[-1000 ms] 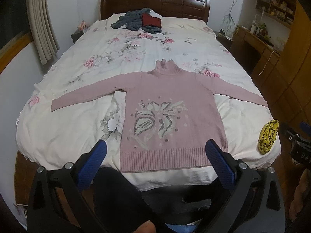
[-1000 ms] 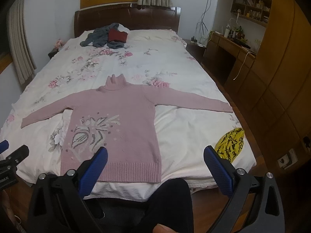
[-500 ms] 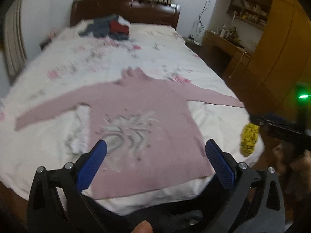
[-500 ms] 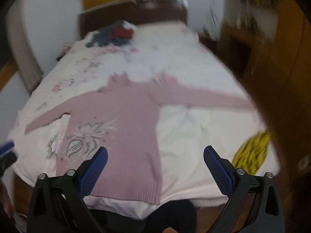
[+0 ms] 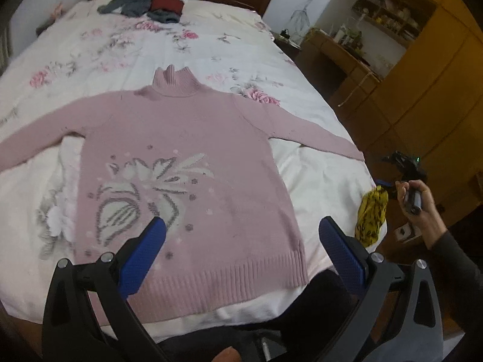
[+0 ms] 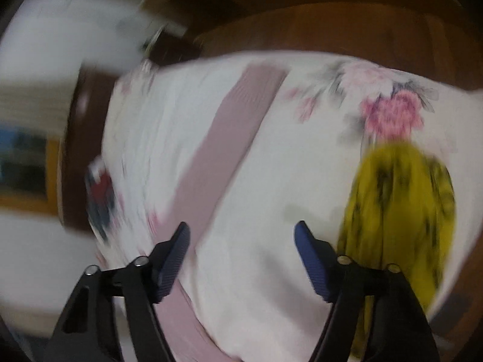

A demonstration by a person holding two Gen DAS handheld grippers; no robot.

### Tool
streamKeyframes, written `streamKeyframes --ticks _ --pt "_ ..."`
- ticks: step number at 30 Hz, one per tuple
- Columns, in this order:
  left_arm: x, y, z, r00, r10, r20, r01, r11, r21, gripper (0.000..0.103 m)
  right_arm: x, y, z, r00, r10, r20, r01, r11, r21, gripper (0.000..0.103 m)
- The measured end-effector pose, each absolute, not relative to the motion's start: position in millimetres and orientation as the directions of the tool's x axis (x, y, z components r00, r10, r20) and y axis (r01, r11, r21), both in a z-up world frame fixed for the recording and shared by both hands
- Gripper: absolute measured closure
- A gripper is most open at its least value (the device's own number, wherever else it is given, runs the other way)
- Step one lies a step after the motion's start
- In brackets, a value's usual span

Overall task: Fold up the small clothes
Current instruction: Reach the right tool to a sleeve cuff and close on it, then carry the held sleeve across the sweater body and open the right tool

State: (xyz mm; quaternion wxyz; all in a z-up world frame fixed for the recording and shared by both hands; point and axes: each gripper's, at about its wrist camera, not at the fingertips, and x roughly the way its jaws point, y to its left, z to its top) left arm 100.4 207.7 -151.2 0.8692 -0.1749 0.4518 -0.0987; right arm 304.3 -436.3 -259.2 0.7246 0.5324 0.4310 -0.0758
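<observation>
A pink turtleneck sweater (image 5: 187, 163) with a grey-white leaf pattern lies flat on the bed, sleeves spread, hem toward me. My left gripper (image 5: 241, 241) hovers open above its lower right part, nothing between the blue pads. In the left wrist view a hand (image 5: 419, 199) holds the right gripper off the bed's right edge. The right wrist view is blurred and tilted: the right gripper (image 6: 241, 253) stands open over white bedding, with the sweater's right sleeve (image 6: 229, 141) running past its left finger.
A yellow patterned cloth (image 5: 372, 214) lies at the bed's right front corner, also beside the right finger as the yellow cloth (image 6: 401, 220). A pile of grey and red clothes (image 5: 148, 3) sits by the headboard. Wooden desk and cabinets (image 5: 422, 90) stand to the right.
The left gripper moved closer over the sweater. The right gripper swung away to the bed's right side and rolled over, now looking at the right sleeve and the yellow cloth.
</observation>
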Motion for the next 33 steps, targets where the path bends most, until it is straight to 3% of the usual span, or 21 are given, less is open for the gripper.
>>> streamKeyframes --ticks 4,6,8,14,20,23,24,29,33 --pt "119.0 203.0 -164.2 0.595 -0.318 -0.739 0.004 0.920 -0.392 0.003 338.8 -480.7 -289.9 0.714 0.338 -0.613 0.542 0.288 0.790 0.042" --pt "129.6 201.4 -172.5 0.590 -0.324 -0.740 -0.006 0.914 -0.406 0.002 360.2 -489.7 -303.8 0.718 0.342 -0.607 0.540 0.277 0.795 0.056" --pt "138.8 200.8 -179.1 0.593 -0.328 -0.736 -0.019 0.907 -0.420 0.002 376.4 -491.3 -316.6 0.707 0.342 -0.619 0.550 0.283 0.785 0.061" --pt "158.6 194.9 -189.6 0.606 -0.329 -0.724 -0.036 0.898 -0.438 0.002 414.2 -502.4 -349.3 0.675 0.328 -0.661 0.601 0.276 0.750 0.064" --pt "169.5 194.8 -204.1 0.529 -0.429 -0.732 -0.060 0.842 -0.536 0.003 428.6 -498.5 -351.9 0.667 0.312 -0.677 0.596 0.322 0.736 0.068" --pt "169.6 204.5 -213.9 0.464 -0.515 -0.721 -0.110 0.774 -0.623 0.003 440.0 -494.6 -339.4 0.661 0.302 -0.687 0.580 0.375 0.723 0.090" --pt "168.0 207.9 -214.0 0.465 -0.515 -0.720 -0.115 0.772 -0.626 0.003 441.1 -490.3 -329.2 0.672 0.293 -0.681 0.565 0.392 0.726 0.093" --pt "161.9 225.4 -201.2 0.482 -0.476 -0.736 -0.114 0.798 -0.591 0.003 451.7 -434.8 -250.2 0.716 0.297 -0.632 0.404 0.563 0.721 0.096" --pt "165.3 234.4 -195.0 0.484 -0.491 -0.724 -0.092 0.794 -0.601 0.003 458.4 -336.9 -173.2 0.730 0.322 -0.603 0.210 0.734 0.646 0.096"
